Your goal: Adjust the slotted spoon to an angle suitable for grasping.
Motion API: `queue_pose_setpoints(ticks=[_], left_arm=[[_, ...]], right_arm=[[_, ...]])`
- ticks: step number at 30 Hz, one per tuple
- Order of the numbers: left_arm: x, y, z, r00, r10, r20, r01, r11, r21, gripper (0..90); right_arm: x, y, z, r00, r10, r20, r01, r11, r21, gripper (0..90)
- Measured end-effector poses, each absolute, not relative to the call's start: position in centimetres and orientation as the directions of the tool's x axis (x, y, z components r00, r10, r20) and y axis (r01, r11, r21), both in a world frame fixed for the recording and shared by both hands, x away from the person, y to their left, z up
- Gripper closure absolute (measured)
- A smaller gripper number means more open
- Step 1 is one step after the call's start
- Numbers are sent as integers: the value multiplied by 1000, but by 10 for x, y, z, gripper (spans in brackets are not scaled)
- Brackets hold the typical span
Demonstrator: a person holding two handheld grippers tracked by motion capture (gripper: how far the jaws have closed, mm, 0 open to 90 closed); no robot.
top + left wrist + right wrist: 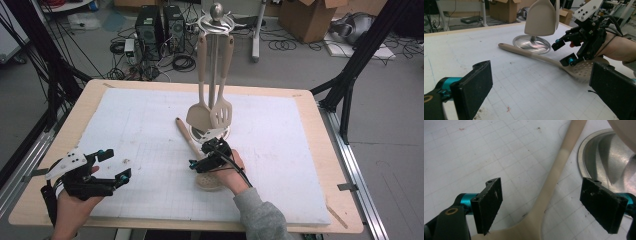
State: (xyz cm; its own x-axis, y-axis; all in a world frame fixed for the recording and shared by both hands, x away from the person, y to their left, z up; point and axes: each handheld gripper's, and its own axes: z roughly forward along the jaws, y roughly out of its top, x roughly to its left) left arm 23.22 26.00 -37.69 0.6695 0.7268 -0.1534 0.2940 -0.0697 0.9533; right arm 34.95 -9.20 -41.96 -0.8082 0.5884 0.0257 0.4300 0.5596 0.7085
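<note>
I see wide open mat [125, 125] on my left, nothing between the left gripper [114, 166] and the table's far edge. On my right it's tight: the utensil stand [216, 75] with its hanging spatulas rises just beyond the right gripper [207, 156], its steel base [604, 157] beside the skimmer handle [556, 170] that lies between my spread jaws. Right of the stand, clear mat again.

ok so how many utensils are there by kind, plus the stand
solid beige spatula, hanging: 1
slotted beige spatula, hanging: 1
beige perforated skimmer, lying on the white mat: 1
metal utensil stand: 1
total: 4
</note>
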Motion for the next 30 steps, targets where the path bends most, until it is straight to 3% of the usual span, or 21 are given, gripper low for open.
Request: queue_pose_setpoints(ticks=[30], left_arm=[[227, 269, -378, 651, 742, -162, 300, -55, 952, 54]], right_arm=[[367, -85, -427, -813, 583, 6, 440, 606, 663, 218]])
